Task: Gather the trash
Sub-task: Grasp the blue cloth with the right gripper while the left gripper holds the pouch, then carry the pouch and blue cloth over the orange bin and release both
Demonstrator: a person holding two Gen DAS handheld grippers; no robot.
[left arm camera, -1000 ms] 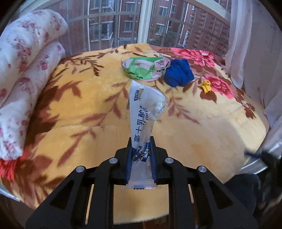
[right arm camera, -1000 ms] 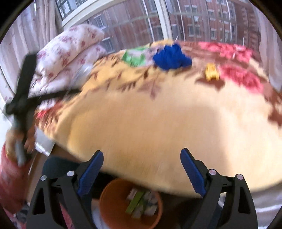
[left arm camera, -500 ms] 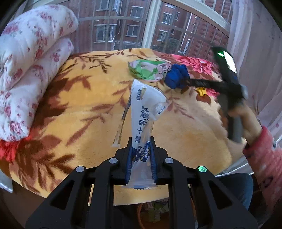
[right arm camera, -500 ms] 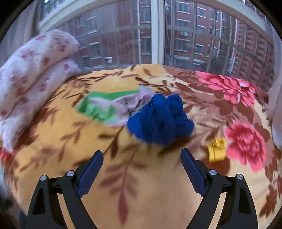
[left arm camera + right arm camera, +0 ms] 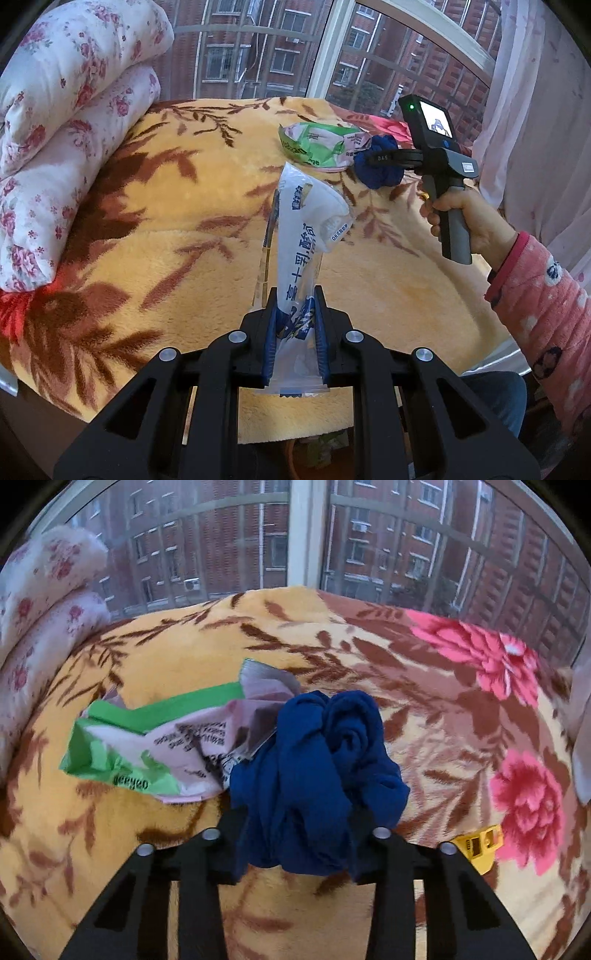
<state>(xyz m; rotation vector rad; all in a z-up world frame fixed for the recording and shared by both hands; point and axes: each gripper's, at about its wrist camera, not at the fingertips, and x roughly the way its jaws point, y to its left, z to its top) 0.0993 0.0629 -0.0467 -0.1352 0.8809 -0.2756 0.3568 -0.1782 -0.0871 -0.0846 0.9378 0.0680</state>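
While closing, right tool [image 5: 295, 849] round blue cloth [image 5: 317, 775].

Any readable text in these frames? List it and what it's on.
"DAS": on the black body of the right hand-held gripper, left wrist view.
Large blue Chinese characters, plus a small label starting "0": on the white wrapper in the left hand-held gripper; I can't transcribe them reliably.
Dark lettering and black fine print: on the green and pink wrapper, upside down, unreadable.
Label on the right gripper's grey body: too small.
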